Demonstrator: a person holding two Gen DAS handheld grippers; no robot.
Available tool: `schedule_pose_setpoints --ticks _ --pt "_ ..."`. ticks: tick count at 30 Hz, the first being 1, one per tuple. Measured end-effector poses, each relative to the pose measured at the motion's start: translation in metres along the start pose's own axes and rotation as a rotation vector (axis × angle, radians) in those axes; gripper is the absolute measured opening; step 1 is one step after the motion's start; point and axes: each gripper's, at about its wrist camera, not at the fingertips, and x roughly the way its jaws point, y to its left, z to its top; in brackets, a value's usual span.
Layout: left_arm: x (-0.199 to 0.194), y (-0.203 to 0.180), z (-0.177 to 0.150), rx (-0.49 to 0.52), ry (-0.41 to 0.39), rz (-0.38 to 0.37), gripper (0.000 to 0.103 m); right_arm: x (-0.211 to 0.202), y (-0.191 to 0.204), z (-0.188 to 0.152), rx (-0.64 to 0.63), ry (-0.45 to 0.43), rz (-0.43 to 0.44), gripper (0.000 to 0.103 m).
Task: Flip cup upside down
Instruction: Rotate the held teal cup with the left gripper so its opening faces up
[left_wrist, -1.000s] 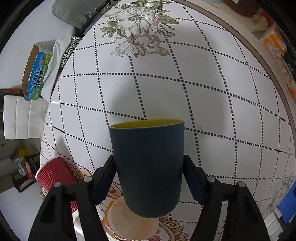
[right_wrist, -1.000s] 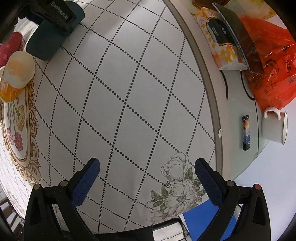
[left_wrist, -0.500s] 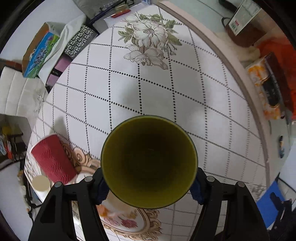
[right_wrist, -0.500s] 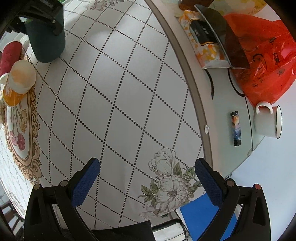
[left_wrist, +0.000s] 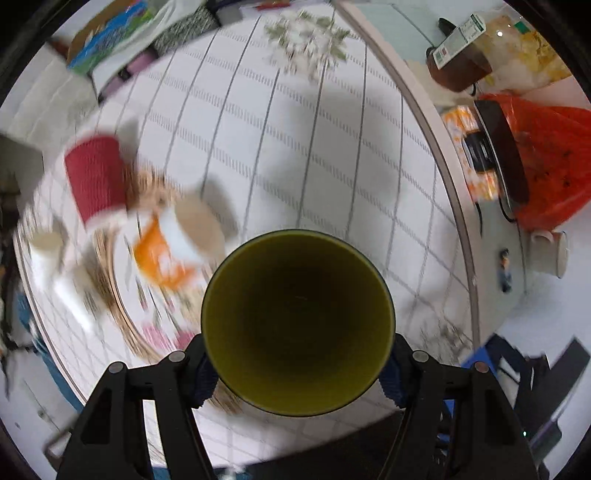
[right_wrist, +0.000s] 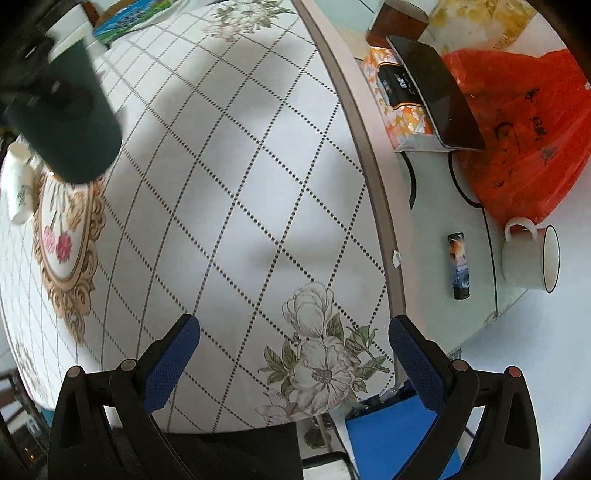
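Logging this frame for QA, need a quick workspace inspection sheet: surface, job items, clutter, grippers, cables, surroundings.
Surface: round table under a white cloth with dotted diamond lines and flower prints; bare rim strip on its right side.
Job's things: dark cup with yellow-green inside, mouth facing the left camera, held off the table, not yet inverted.
Clutter: red ribbed paper cup, orange and white cups beside it (blurred), tissue box, orange plastic bag, white enamel mug, lighter.
Grippers: left gripper jaws closed on the cup; right gripper jaws wide apart, holding nothing.
Cables: black cable on the rim strip.
Surroundings: blue seat below the table edge.
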Motion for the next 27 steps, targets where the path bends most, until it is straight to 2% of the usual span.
schedule_pose_setpoints --ticks 4,12,15,18,27 --pt "0.021 0.01 -0.057 -0.092 0.07 -0.057 0.067 0.001 0.005 -0.013 -0.072 -0.002 -0.004 0.103" --pt "0.088 0.018 -0.139 -0.199 0.215 -0.053 0.067 0.015 0.022 -0.036 -0.206 0.009 -0.02 0.103" --pt "0.103 0.022 -0.147 -0.238 0.229 -0.052 0.067 0.016 0.028 -0.042 -0.246 0.007 -0.025 0.103" --pt "0.111 0.029 -0.148 -0.287 0.194 -0.045 0.067 0.017 0.032 -0.041 -0.266 0.006 -0.035 0.103" --pt "0.119 0.041 -0.125 -0.353 0.142 -0.032 0.067 0.024 0.038 -0.038 -0.268 0.024 -0.056 0.103"
